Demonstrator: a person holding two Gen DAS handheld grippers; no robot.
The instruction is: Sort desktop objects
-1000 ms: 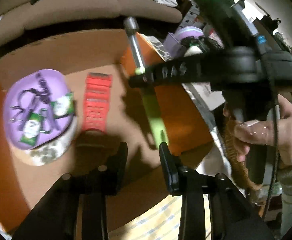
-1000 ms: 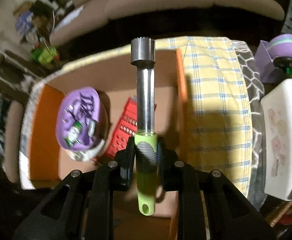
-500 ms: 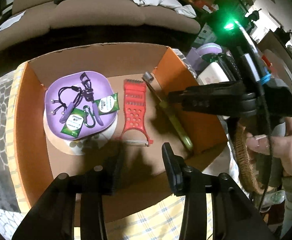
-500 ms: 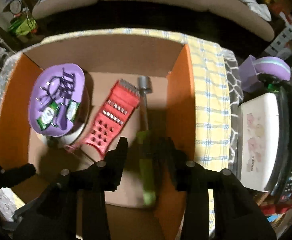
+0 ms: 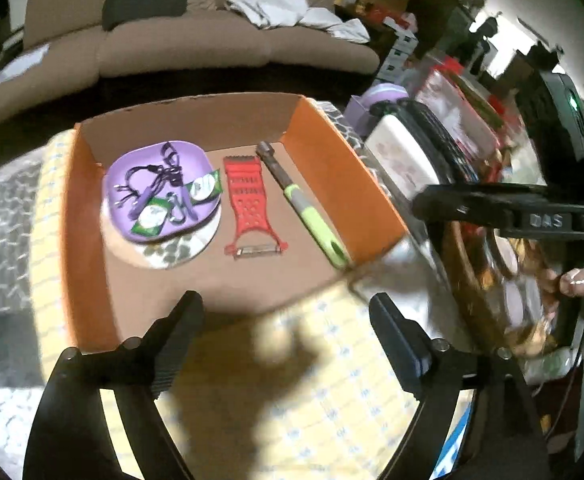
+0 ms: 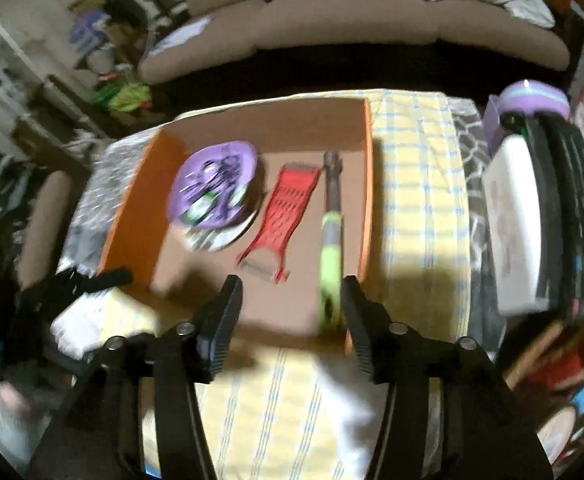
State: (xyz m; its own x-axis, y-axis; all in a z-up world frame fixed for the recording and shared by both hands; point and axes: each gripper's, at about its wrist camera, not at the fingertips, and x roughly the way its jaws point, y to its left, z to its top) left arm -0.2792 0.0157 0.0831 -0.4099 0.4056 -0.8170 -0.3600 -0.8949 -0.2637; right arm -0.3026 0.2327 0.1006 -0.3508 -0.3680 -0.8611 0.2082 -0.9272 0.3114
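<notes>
A shallow cardboard box [image 5: 324,160] with orange inner walls and a plain brown floor sits on a yellow checked cloth [image 5: 292,380] spread over the tabletop. At the left of the box floor a smooth, rounded-square purple plate [image 5: 195,160] rests on a larger pale plate with a speckled rim [image 5: 183,250]; it holds tangled dark cords with purple pieces and two small green-and-white packets [image 5: 151,220]. Just right of it lies a flat red plastic grater [image 5: 247,196], pierced with rows of holes and ending in a forked peeler blade toward the camera. Right of that, close along the orange wall, lies the corer [image 5: 292,192]: a slim metal tube with a toothed ring at the far end and a lime-green and grey ribbed handle with a hanging hole. The left tongs [image 5: 283,318] hang above the near edge of the box, their black ridged pads wide apart after just opening, with nothing between them. The right tongs [image 6: 289,302] have also just been opening and stand about half spread; the corer's green handle lies on the box floor below them, near the right pad in the picture, and no pad presses on it. Farther right on the tabletop stand a white rectangular case [image 6: 512,240] and a purple rounded container [image 6: 532,96].
</notes>
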